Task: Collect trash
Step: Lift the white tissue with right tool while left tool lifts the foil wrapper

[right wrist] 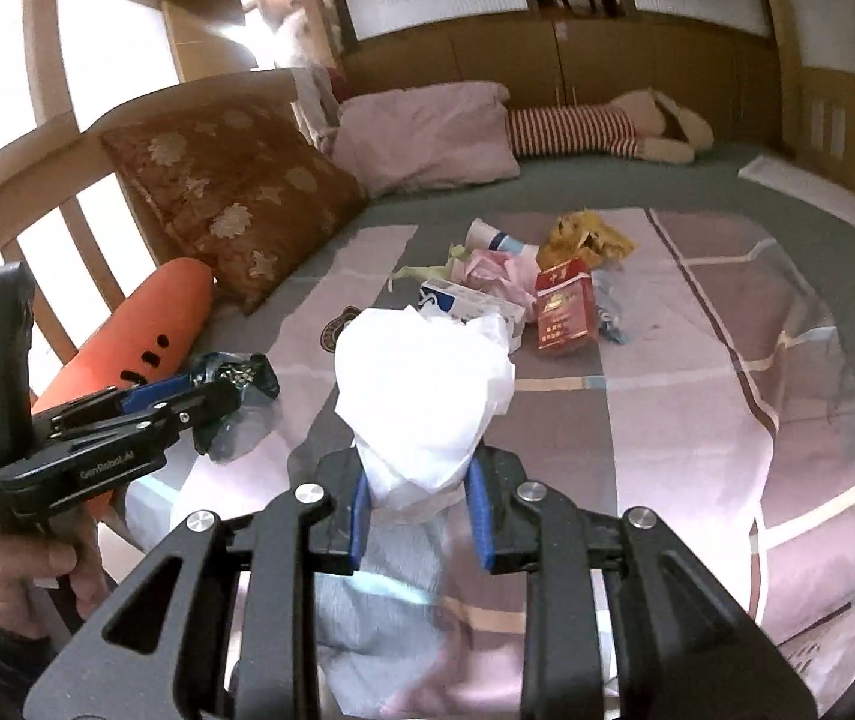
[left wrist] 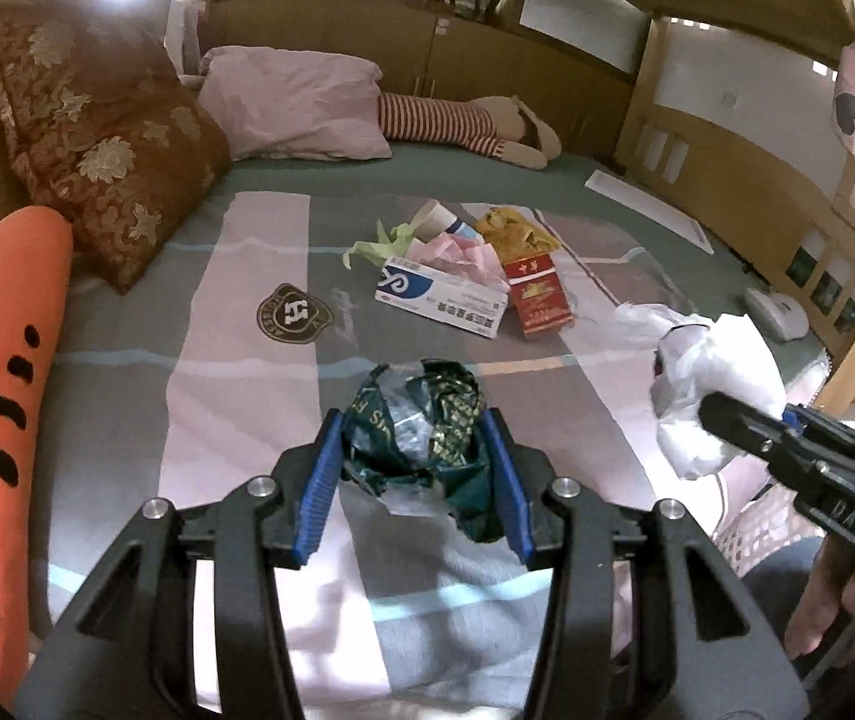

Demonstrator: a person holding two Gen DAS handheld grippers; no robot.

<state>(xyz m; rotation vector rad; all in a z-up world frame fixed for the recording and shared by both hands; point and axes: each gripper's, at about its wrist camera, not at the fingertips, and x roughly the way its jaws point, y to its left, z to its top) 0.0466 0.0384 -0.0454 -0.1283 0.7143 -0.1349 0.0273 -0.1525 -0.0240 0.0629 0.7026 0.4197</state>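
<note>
My left gripper (left wrist: 418,468) is shut on a crumpled dark green foil wrapper (left wrist: 421,420), held above the bedspread; the wrapper (right wrist: 235,378) also shows at the left of the right wrist view. My right gripper (right wrist: 421,492) is shut on a white plastic bag (right wrist: 421,396), which bulges up past its blue pads; the bag (left wrist: 721,384) hangs at the right in the left wrist view. More trash lies mid-bed: a white and blue box (left wrist: 442,297), a red carton (left wrist: 538,294), pink tissue (left wrist: 463,255), a yellow wrapper (left wrist: 511,228) and green paper scraps (left wrist: 379,246).
A brown floral cushion (left wrist: 97,144), a pink pillow (left wrist: 301,102), an orange carrot plush (left wrist: 1,408) and a striped soft toy (left wrist: 469,126) line the bed's left and far sides. A wooden bed frame (left wrist: 721,156) runs along the right. A white flat board (left wrist: 649,210) lies near it.
</note>
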